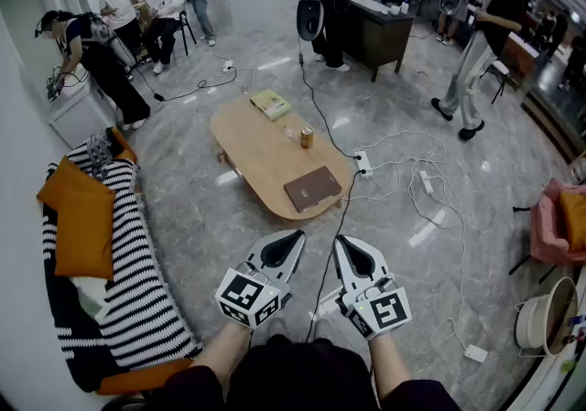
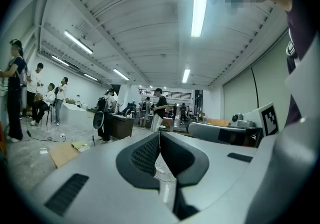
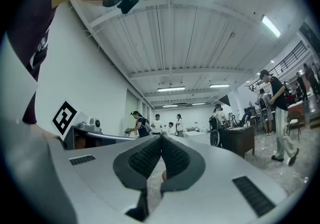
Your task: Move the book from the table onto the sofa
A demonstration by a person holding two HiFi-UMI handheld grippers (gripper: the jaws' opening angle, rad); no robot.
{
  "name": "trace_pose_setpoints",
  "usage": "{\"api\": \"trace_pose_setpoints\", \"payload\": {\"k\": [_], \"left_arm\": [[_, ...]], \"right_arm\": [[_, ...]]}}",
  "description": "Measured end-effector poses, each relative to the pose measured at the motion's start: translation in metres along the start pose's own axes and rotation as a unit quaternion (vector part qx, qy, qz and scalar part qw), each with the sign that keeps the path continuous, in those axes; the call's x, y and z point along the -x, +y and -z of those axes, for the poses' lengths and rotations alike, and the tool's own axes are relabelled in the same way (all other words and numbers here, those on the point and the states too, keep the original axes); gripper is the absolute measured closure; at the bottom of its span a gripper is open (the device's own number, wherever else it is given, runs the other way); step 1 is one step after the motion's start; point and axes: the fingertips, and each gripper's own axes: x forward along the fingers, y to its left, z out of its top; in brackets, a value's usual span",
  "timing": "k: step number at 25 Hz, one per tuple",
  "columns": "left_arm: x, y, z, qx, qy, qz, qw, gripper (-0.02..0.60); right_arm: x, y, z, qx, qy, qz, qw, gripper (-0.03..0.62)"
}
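1. The left gripper [image 1: 295,237] is keeping its jaws pressed together with nothing between them. In its own view the ribbed dark pads are meeting at the tip.
2. The right gripper [image 1: 339,241] is doing the same, with its jaws closed on each other and empty. The two tools are hovering side by side low in the head view, just apart, and are pointing toward the table [image 1: 259,151] across the grey floor.
3. The brown book [image 1: 312,188] is lying flat on the near end of the wooden table, close to its right-hand edge. It is well apart from both grippers and untouched.
4. A can [image 1: 307,137] is standing upright near the middle of the table. At the far end a yellow-green flat thing [image 1: 271,104] is lying, possibly another book, though it is too small to tell.
5. The sofa [image 1: 137,299] is sitting to the left of the table, apart from it. It is wearing a black-and-white striped cover and carrying orange cushions [image 1: 81,221].
6. A power strip [image 1: 363,163] is lying on the floor just beside the table's right edge, with white cables trailing away to the right.
7. Several people are standing and sitting farther back, some around a dark desk [image 1: 377,29].
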Motion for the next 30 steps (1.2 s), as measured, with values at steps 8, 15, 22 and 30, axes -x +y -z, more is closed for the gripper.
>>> {"api": "trace_pose_setpoints", "payload": {"k": [8,15,22,30], "left_arm": [[-0.011,-0.005,0.001,-0.003,0.003,0.0,1.0,0.565],[-0.021,-0.01,0.009,-0.004,0.011,-0.01,0.9999,0.565],[-0.04,-0.012,0.022,0.001,0.024,-0.04,0.9989,0.565],[-0.054,-0.015,0.037,0.002,0.039,-0.077,0.9963,0.565]], "right_arm": [[0.002,-0.012,0.002,-0.003,0.004,0.001,1.0,0.571],[0.012,-0.027,0.018,-0.005,0.033,-0.008,0.999,0.571],[0.02,-0.052,0.035,-0.03,0.052,-0.034,0.998,0.569],[0.02,-0.076,0.051,-0.055,0.066,-0.066,0.994,0.569]]}}
